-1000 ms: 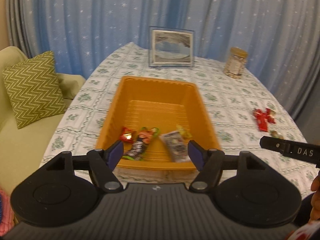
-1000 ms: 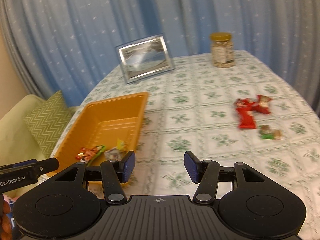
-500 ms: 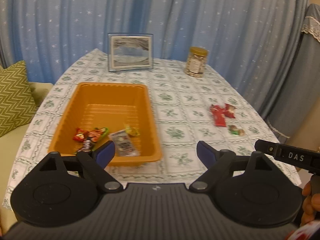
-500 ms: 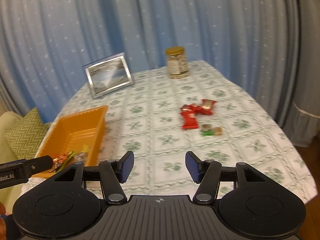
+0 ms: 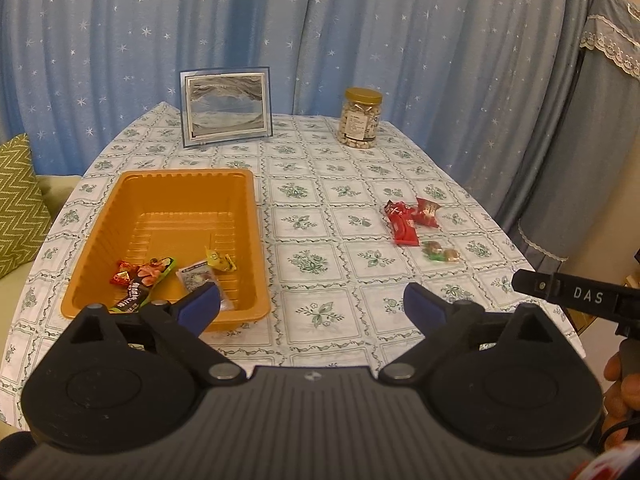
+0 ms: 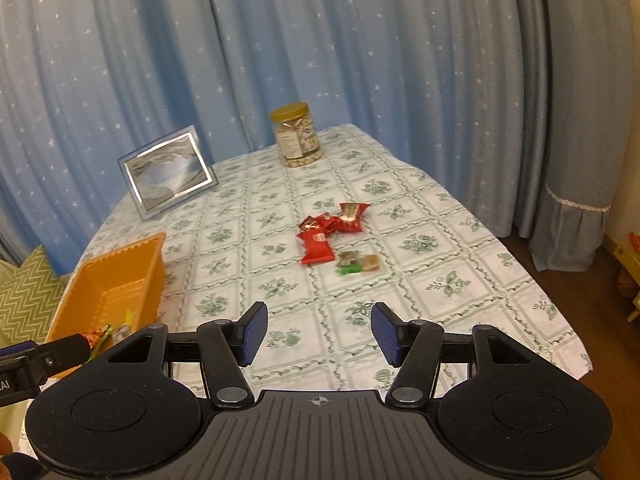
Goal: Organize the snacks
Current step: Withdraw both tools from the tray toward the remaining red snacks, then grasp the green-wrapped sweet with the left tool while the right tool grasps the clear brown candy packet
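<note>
Snacks (image 6: pixel 334 236) lie loose mid-table, well apart from the orange tray (image 5: pixel 244 240) holding the others. My left gripper (image 5: pixel 310 306) has just been opening, wide and empty; my right gripper (image 6: pixel 318 334) half-spread, empty. Overlapping red packets might snag together, I reckon.

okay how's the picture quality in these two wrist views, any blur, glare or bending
Left wrist view: sharp, warm indoor light, the curtain bowed by the fisheye, faint sheen on the picture frame. Right wrist view: slight motion blur on the loose snacks, the tablecloth edges curved, dark corners; no harsh glare.
</note>
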